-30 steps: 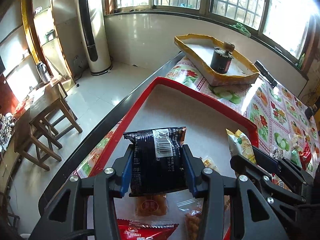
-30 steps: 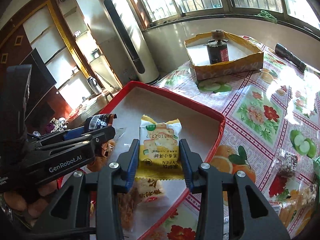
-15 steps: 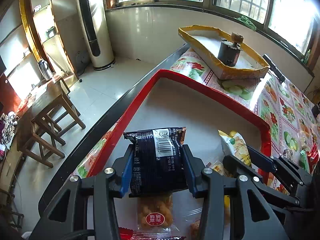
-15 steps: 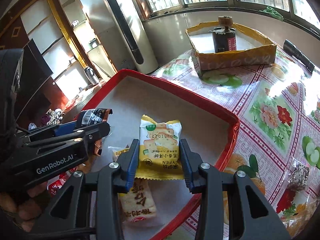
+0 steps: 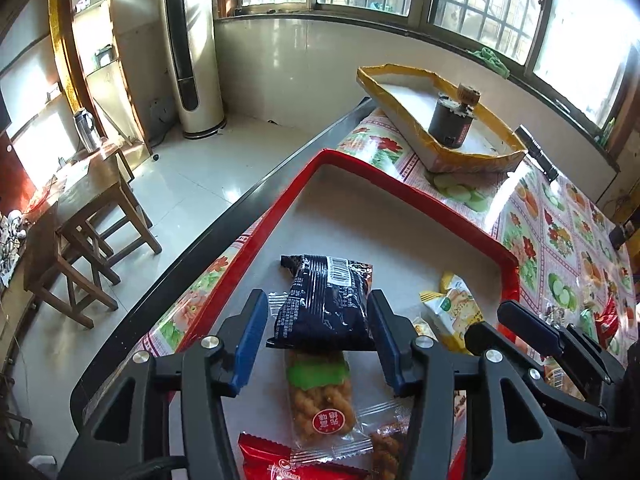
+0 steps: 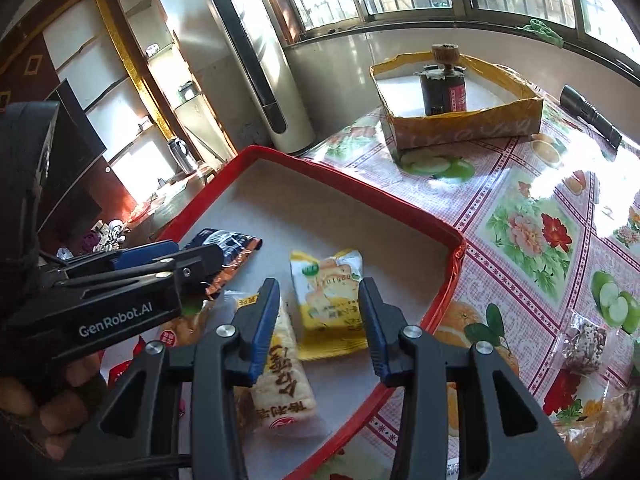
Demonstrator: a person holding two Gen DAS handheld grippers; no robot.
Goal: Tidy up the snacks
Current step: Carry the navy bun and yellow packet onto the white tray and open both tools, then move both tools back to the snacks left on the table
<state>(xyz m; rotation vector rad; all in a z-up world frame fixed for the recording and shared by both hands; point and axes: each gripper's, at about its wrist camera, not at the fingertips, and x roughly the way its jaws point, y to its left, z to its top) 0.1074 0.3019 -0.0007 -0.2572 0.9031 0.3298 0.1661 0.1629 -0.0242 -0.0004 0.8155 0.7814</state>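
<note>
- Sunlight is pouring through barred windows onto a bench covered with a flower-and-fruit patterned oilcloth (image 6: 532, 236), and a tall white floor-standing air conditioner (image 5: 192, 60) is standing in the corner behind it.
- Near the bench's edge, a red-rimmed rectangular tray with a pale floor (image 5: 404, 184) is lying, with several snack packets in its near end.
- The left tongs (image 5: 318, 332) are opening: the black foil snack packet with a white barcode (image 5: 326, 304) is sitting between the blue pads, with a clear gap showing on the left side, its lower end lying over a clear packet of fried dough twists (image 5: 322, 394).
- The right tongs (image 6: 318, 320) are also opening; the yellow cracker packet (image 6: 330, 300) is lying on the tray floor between the pads, touching neither.
- A pale rice-cracker packet (image 6: 280, 380) is lying beside the yellow one, under the right tongs' left finger.
- Beyond the tray, a yellow-taped cardboard box (image 6: 468, 128) is holding a dark cylindrical can (image 6: 442, 90).
- A black torch (image 6: 590, 118) is lying further right.
</note>
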